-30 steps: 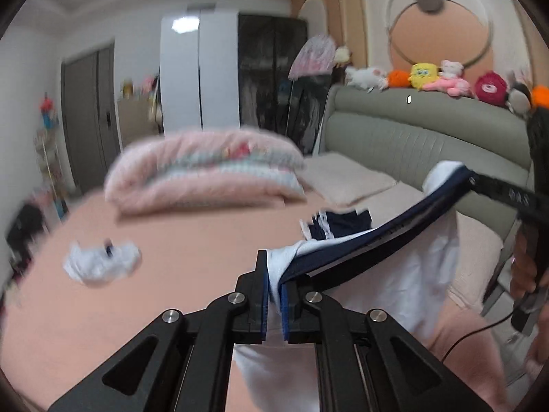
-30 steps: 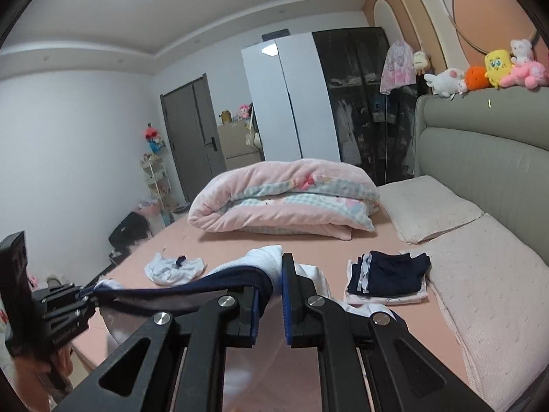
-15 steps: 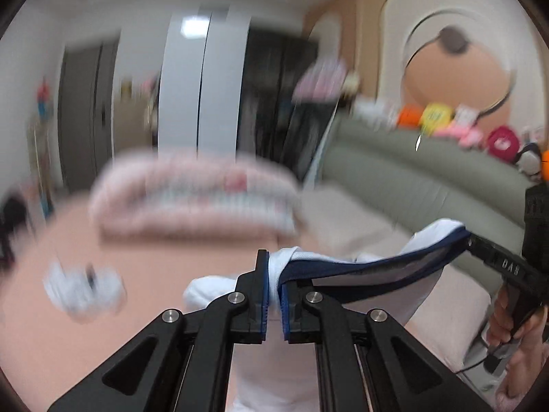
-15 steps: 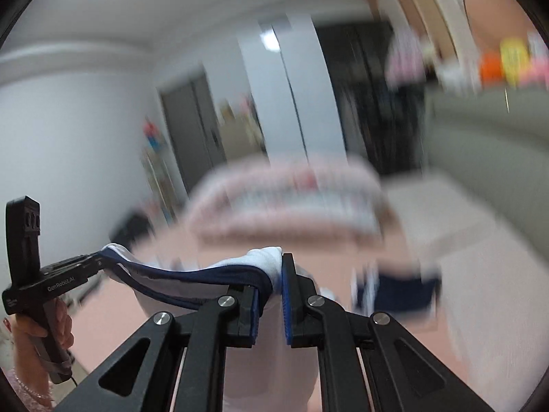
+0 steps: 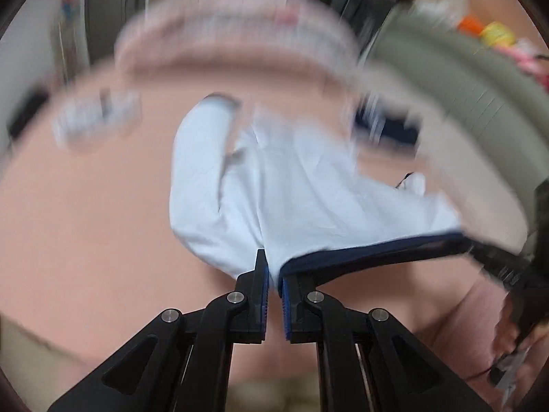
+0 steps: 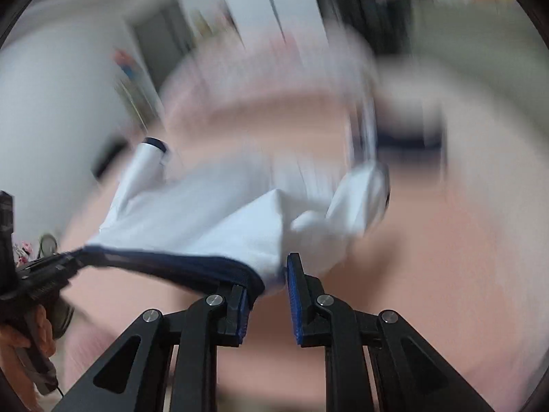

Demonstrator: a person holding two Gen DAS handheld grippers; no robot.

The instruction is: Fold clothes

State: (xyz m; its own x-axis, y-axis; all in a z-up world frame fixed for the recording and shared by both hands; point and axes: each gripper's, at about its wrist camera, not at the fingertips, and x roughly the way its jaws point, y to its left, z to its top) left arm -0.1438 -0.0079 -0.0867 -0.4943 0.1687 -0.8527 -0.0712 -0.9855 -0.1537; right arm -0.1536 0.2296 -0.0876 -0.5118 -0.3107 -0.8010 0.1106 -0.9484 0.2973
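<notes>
A white shirt (image 5: 308, 185) with a navy hem lies flung out over the pink bed sheet (image 5: 85, 206), sleeves pointing away from me; both views are blurred by motion. My left gripper (image 5: 272, 274) is shut on one corner of the navy hem. In the right wrist view the shirt (image 6: 212, 216) stretches from the left gripper (image 6: 41, 274), held in a hand at the left edge, to my right gripper (image 6: 267, 274). The right jaws are opening: the hem corner still lies between them against the left pad, with a gap to the other pad. The right gripper (image 5: 497, 264) also shows at the left wrist view's right edge.
A rolled pink duvet (image 5: 233, 34) lies across the far side of the bed. A folded navy and white stack (image 5: 387, 127) sits near the grey padded headboard (image 5: 463, 79). A small crumpled white garment (image 5: 96, 116) lies far left. Wardrobes and a door stand behind.
Both grippers have dropped and tipped down toward the bed. The shirt, hanging between them before, now lies spread over the sheet. The right jaws have parted; the left stays shut.
</notes>
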